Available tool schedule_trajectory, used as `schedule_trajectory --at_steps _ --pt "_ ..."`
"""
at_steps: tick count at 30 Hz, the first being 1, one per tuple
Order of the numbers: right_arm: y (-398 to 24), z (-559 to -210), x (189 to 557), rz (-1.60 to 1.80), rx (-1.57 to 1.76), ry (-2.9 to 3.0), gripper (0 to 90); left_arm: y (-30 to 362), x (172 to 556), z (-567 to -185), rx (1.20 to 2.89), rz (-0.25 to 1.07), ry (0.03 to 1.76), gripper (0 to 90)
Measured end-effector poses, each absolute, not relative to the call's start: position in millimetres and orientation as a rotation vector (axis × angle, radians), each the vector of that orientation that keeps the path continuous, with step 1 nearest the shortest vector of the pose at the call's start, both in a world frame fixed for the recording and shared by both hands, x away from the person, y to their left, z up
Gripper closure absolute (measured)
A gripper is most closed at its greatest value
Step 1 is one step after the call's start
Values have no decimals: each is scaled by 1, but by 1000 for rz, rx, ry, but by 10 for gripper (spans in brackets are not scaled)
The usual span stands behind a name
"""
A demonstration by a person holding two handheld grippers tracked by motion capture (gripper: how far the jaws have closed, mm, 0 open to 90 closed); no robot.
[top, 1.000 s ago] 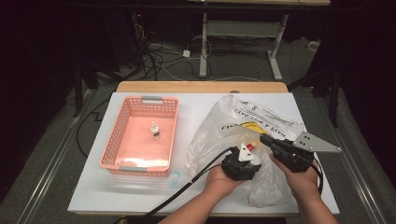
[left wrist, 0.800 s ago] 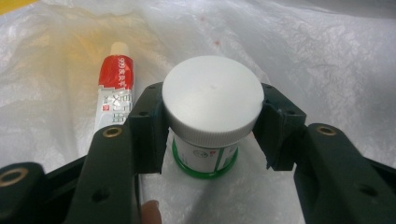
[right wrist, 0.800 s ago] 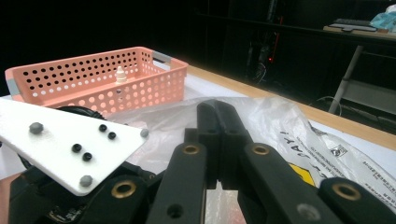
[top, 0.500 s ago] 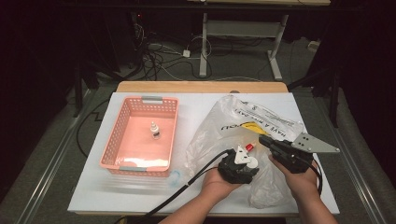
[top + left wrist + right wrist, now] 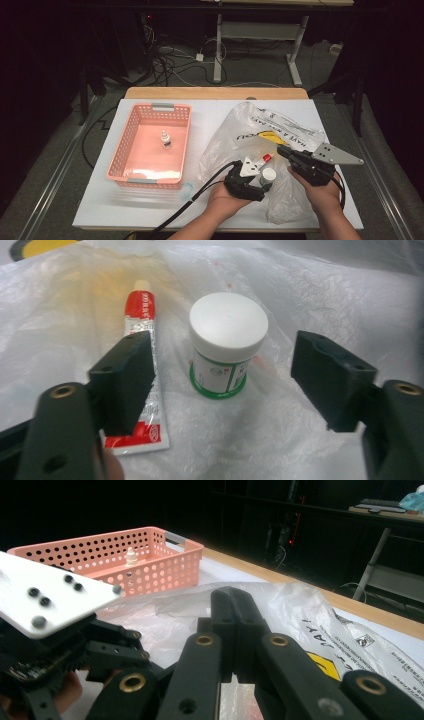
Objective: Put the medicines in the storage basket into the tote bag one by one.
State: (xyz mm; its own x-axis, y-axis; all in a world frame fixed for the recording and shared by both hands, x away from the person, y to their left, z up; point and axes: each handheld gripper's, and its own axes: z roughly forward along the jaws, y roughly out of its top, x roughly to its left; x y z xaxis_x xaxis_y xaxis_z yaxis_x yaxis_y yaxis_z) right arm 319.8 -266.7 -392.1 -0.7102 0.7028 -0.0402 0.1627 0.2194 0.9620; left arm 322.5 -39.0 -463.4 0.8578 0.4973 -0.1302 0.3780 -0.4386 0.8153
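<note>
Newly opened left tongs (image 5: 220,385) flanking jar (image 5: 227,342)

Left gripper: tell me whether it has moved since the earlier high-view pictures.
Yes. The left gripper has slid slightly toward the pink basket, off the white-capped jar. Its jaws have just been opening and the jar stands between them, untouched.

Both forearms come in from the near edge of the table, side by side and close together. The left hand (image 5: 225,197) holds the left gripper (image 5: 260,181) low and pointing forward and to the right; its jaws have just been opening and now stand wide apart, the pads pressing on nothing. The right hand (image 5: 322,192) holds the right gripper (image 5: 281,150) pointing left, slightly raised, with its jaws pressed flat together and nothing between them.
</note>
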Motion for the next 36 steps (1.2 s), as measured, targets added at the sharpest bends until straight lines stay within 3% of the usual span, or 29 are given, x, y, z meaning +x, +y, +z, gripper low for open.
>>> schedule_trajectory --at_steps 10,17,27,36 --pt "-268 -392 320 1507 808 2020 900 -16 313 -455 2043 141 650 148" --pt "-269 -393 321 1502 810 2019 900 -3 302 -442 2032 130 640 4" --pt "-268 -393 320 1506 810 2019 900 17 286 -427 2030 100 603 0" --pt "-268 -394 320 1501 821 2022 900 48 284 -413 2001 154 640 0"
